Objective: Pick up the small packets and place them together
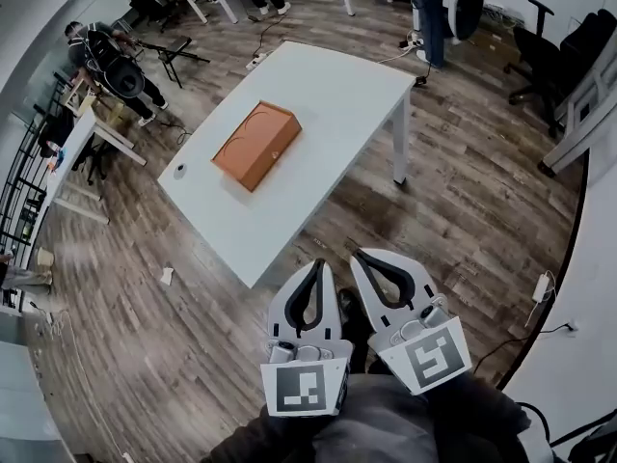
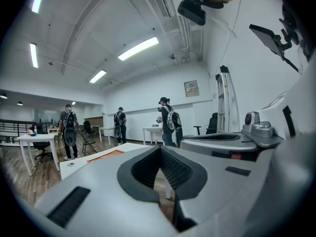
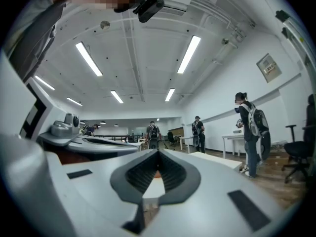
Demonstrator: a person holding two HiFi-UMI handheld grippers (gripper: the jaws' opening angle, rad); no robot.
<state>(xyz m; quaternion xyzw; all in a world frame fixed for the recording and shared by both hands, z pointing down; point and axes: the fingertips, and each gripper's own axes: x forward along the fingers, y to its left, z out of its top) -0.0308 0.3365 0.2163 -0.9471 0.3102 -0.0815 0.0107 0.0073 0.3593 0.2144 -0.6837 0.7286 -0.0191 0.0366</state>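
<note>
Head view alone takes in the whole white table (image 1: 337,85), with an orange box (image 1: 256,145) lying flat on it at eleven o'clock from the grippers. The gripper views add the ceiling lights and a standing person (image 3: 252,127) at three o'clock. The left gripper (image 1: 317,263) and right gripper (image 1: 361,255) are side by side, jaws pressed together on nothing. No packets can be made out.

No legible text or signs
</note>
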